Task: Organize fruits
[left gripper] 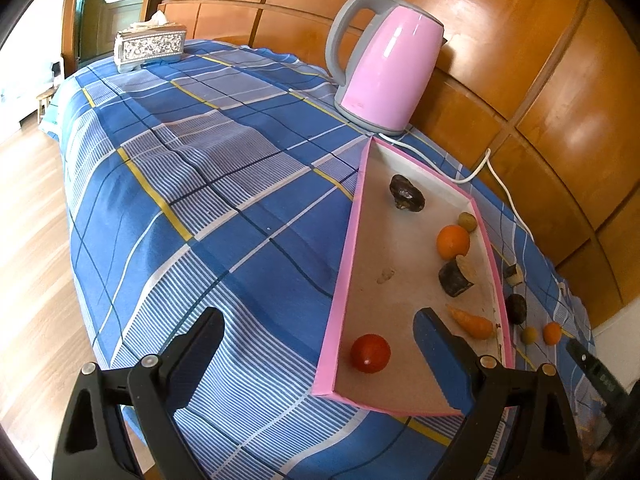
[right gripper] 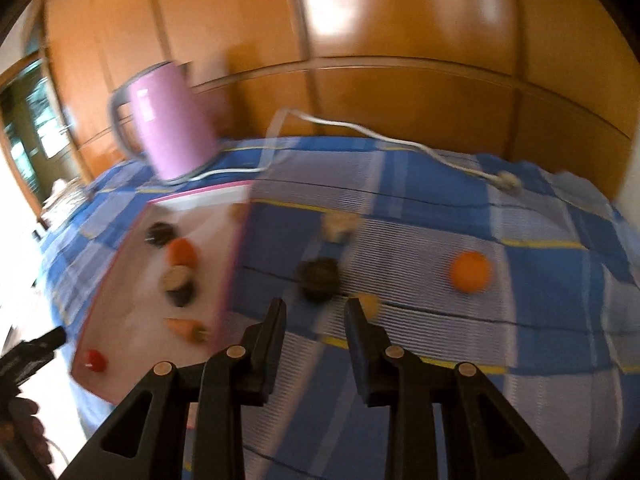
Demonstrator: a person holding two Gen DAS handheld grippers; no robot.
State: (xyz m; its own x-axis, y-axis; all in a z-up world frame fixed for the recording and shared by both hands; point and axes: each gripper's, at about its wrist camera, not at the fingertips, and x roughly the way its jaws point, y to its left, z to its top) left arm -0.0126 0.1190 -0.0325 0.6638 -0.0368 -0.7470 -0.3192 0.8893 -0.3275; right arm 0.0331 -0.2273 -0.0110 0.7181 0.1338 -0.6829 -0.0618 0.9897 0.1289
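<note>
Roughly two-thirds done, judging by counts. Pink tray [left gripper: 340,288] holds six pieces, tomato [left gripper: 370,353] at its 6 o'clock end. Four remain on the cloth at the tray's 3 o'clock, including an orange [right gripper: 470,272] and dark fruit [right gripper: 318,280]. Left gripper [left gripper: 320,344] spread wide, empty. Right gripper [right gripper: 316,308] nearly closed, holding nothing.

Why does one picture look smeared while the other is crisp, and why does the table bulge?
Right wrist view: streaked by motion blur, so the pink kettle and orange look soft. Left wrist view: sharp, with window glare on the kettle and wood panels. Both views: the fisheye lens bends the tablecloth into a dome.
</note>
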